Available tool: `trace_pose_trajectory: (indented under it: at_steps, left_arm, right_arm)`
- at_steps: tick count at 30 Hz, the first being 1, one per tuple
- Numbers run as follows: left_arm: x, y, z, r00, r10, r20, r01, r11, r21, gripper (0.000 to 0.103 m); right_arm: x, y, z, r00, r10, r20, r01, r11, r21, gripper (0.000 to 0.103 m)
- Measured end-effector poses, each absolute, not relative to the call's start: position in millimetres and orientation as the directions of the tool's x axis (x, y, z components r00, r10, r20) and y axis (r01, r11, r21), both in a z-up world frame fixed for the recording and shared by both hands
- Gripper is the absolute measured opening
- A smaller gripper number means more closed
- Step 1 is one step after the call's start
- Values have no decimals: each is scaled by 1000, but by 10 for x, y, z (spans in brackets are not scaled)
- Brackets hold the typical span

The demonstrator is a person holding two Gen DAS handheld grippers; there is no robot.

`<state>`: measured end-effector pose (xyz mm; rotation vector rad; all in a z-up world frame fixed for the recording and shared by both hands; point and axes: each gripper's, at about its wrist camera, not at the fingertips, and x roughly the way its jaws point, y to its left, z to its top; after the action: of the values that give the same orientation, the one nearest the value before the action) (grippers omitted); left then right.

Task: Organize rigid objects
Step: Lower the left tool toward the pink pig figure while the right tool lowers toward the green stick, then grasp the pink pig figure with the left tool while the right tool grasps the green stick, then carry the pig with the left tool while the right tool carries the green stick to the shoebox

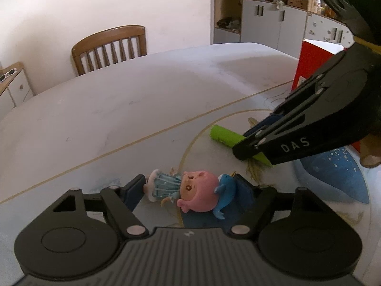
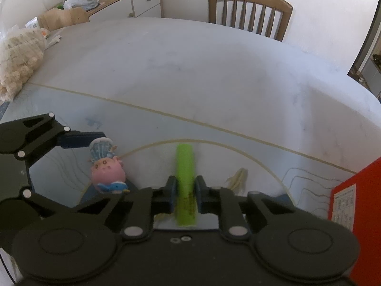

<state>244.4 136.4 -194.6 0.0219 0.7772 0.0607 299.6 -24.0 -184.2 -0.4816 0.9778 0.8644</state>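
A small figurine (image 1: 190,190) with a pink head, a pale blue dress and a blue whale lies on its side on the table mat (image 1: 166,143). My left gripper (image 1: 190,187) spans it lengthwise, one pad against the feet and the other against the whale. To its right lies a lime green cylinder (image 1: 226,135) on the mat. My right gripper (image 2: 186,190) points steeply down and is shut on that green cylinder (image 2: 185,166) near its nearer end, both blue pads pressed on its sides. The figurine (image 2: 107,169) shows to the left there.
A red box (image 2: 352,190) stands upright at the right edge of the mat. A bag of pale puffed snacks (image 2: 19,57) lies at the table's far left. A wooden chair (image 2: 250,9) stands behind the table, with cabinets along the walls.
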Motion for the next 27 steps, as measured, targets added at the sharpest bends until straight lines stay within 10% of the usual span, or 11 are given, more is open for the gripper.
trace_pose_trajectory:
  at_steps: [27]
  left_arm:
    - [2205,839,-1037,727,85,-681,-118,993,-3,79]
  right_arm:
    - [2699,-1133,-830,333,496,-802,-737,667,106,15]
